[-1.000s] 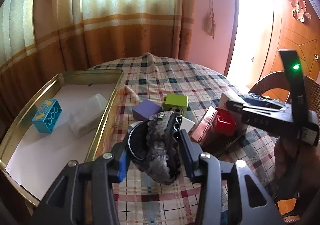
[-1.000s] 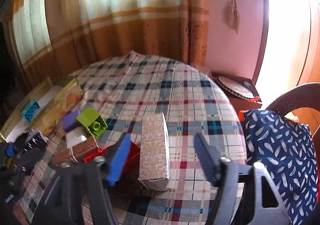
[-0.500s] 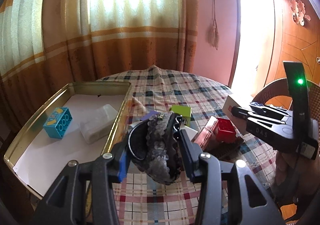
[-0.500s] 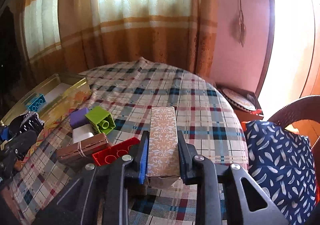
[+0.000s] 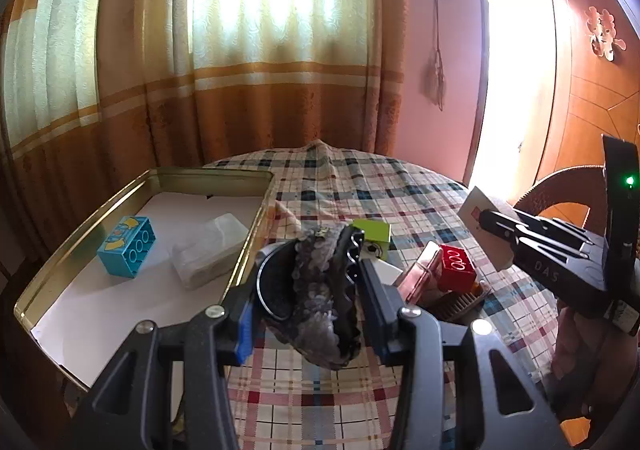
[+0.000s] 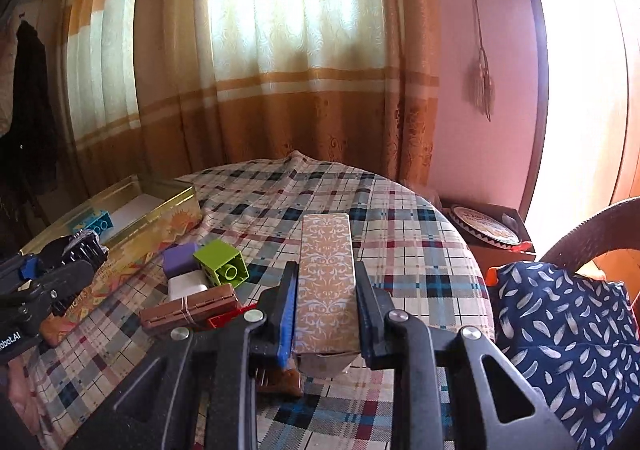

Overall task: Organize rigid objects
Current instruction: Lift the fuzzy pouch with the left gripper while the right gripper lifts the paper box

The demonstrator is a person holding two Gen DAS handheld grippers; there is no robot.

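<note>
The right gripper (image 6: 326, 310) stood closed on a tall patterned box (image 6: 327, 278), both pads pressed flat against its long sides, with the box lengthwise between the fingers and its far end projecting beyond the tips. In the left wrist view the box's pale end (image 5: 478, 217) appeared off the cloth, gripped in the black jaws above the table's right side.

The left gripper (image 5: 308, 304) was partly closed on a dark sequined hair clip (image 5: 320, 298). The blue-edged finger (image 5: 245, 320) bore against a black ring on the clip's left side and the other pad against its toothed right side. The clip hung between the fingers, just beside the near right corner of the gold tin tray (image 5: 132, 185).

Inside the tray, on white lining paper, lay a blue brick (image 5: 127, 246) and a clear plastic case (image 5: 208, 250), near each other but apart.

On the plaid tablecloth (image 6: 400, 234) the unsorted items sat clustered: a green brick (image 6: 222, 264), a purple block (image 6: 178, 258) touching it, a white block (image 6: 186, 286) just below, a brown case bound with a band (image 6: 190, 310), and a red brick (image 5: 456, 268) beside that case. A dark comb-like piece (image 5: 460, 302) lay under the red brick; its nature could not be told
</note>
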